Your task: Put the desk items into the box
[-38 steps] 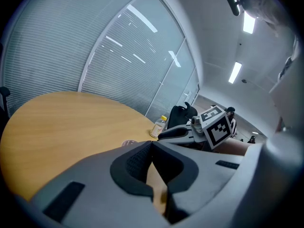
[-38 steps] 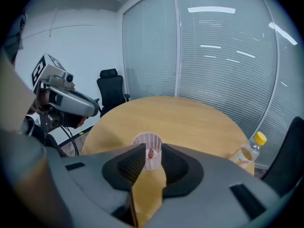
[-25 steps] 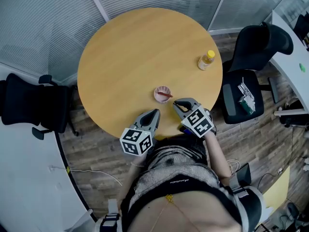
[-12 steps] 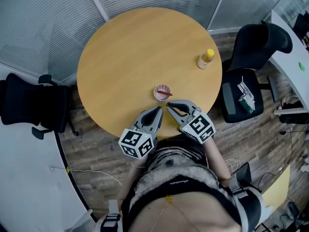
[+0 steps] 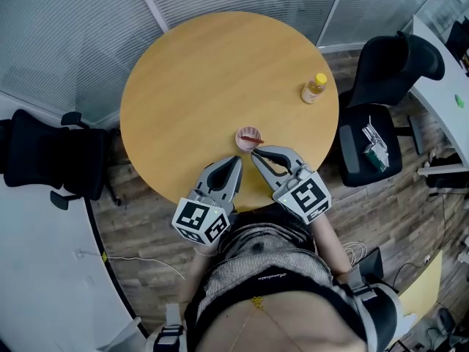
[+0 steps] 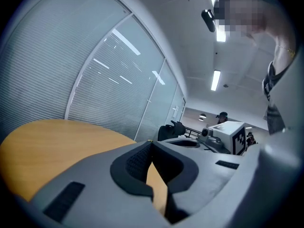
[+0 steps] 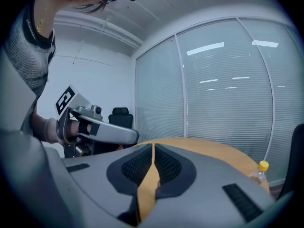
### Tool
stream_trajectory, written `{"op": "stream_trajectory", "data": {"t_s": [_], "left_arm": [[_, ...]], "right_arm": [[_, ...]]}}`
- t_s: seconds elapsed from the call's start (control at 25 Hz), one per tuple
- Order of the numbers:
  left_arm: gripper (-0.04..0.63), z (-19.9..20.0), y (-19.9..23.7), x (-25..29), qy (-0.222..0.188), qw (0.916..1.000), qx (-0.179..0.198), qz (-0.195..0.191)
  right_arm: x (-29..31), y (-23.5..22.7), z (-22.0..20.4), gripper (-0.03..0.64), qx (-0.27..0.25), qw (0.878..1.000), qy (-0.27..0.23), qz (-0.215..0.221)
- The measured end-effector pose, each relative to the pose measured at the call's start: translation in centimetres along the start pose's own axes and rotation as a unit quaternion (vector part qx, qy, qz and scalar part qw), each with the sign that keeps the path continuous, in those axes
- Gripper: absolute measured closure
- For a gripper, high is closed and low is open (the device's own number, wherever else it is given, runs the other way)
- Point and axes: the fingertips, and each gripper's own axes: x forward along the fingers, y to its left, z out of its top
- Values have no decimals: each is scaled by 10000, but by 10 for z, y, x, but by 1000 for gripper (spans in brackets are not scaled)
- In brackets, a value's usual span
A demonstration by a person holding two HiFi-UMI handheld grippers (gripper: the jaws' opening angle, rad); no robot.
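A small pink cup (image 5: pixel 248 138) with a red stick in it stands near the front edge of the round wooden table (image 5: pixel 212 72). A bottle with a yellow cap (image 5: pixel 314 89) stands near the table's right edge and shows again as the bottle (image 7: pixel 260 171) in the right gripper view. My left gripper (image 5: pixel 236 161) is shut and empty, over the table's front edge below the cup. My right gripper (image 5: pixel 256 154) is shut and empty, its tip just below the cup. Each gripper view shows closed jaws over bare tabletop. No box is in view.
A black office chair (image 5: pixel 44 160) stands left of the table. Another black chair (image 5: pixel 385 116) at the right has small items (image 5: pixel 374 147) on its seat. A white desk (image 5: pixel 440 64) lies at far right. Glass walls with blinds run behind the table.
My right gripper has swung left, so its tip now sits just below the pink cup. The left gripper has shifted slightly; both tips now lie close together.
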Motion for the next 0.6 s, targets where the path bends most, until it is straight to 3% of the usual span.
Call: {"op": "stream_trajectory", "data": {"t_s": [0.36,0.6], "left_arm": [[577,21,-8,-1,-237,9995,135,-160],[577,15,-7,0,-226,9995,113,-163]], "right_arm": [[-7,-1,33,583,-408,9977,-532,-87],[-6,-1,33,584,-522,9977,-427,-101]]}}
